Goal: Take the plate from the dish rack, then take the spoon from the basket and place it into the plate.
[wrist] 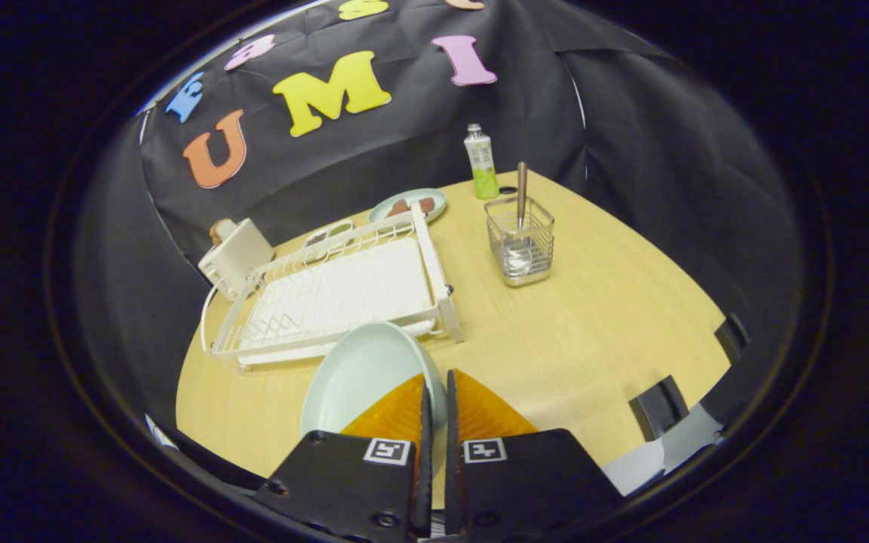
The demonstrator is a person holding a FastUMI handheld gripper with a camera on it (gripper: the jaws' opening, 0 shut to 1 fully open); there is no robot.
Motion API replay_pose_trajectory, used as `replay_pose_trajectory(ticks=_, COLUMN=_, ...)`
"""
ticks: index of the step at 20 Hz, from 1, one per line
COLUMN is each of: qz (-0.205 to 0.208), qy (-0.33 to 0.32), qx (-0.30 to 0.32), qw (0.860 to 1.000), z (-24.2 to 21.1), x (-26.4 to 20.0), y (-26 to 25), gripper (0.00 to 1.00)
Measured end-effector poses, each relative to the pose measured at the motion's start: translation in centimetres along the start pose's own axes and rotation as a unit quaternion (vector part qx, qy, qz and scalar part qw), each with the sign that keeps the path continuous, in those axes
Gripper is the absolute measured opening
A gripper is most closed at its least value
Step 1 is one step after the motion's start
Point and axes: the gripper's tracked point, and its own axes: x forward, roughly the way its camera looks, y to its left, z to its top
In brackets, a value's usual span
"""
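The gripper (434,388) is closed on the tilted plate's (363,373) rim; the spoon (521,219) stands upright, bowl down, in the basket (520,241).

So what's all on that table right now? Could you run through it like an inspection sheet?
Surface: light wooden table.
Job's things: pale green plate held on edge at the tool, out of the white dish rack; spoon upright in the wire basket.
Clutter: bottle, two small food dishes, white container.
Tool: fingers nearly together, pinching the plate's rim.
Cables: nothing seen.
Surroundings: black cloth wall.
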Motion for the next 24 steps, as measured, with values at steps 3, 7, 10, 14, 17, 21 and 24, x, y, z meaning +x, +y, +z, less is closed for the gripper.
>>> replay_pose_trajectory(ticks=3, qz=0.008, qy=0.012, qx=0.018, qw=1.0, z=-0.4, x=1.8, y=-0.9, gripper=0.12)
replay_pose_trajectory(ticks=7, qz=0.024, qy=0.014, qx=0.009, qw=1.0, z=-0.7, x=3.1, y=-1.6, gripper=0.13)
replay_pose_trajectory(ticks=10, qz=0.039, qy=0.003, qx=0.014, qw=0.999, z=-0.3, x=3.2, y=-2.4, gripper=0.25)
replay_pose_trajectory(ticks=14, qz=-0.005, qy=-0.022, qx=-0.024, qw=0.999, z=0.9, x=3.6, y=-5.9, gripper=0.82)
replay_pose_trajectory(ticks=17, qz=-0.032, qy=-0.025, qx=-0.057, qw=0.998, z=1.9, x=3.8, y=-7.8, gripper=0.97)
replay_pose_trajectory(ticks=21, qz=-0.041, qy=-0.043, qx=-0.093, qw=0.994, z=5.1, x=3.5, y=-8.8, gripper=0.97)
replay_pose_trajectory(ticks=24, qz=-0.06, qy=-0.081, qx=-0.101, qw=0.99, z=9.1, x=3.4, y=-9.9, gripper=0.97)
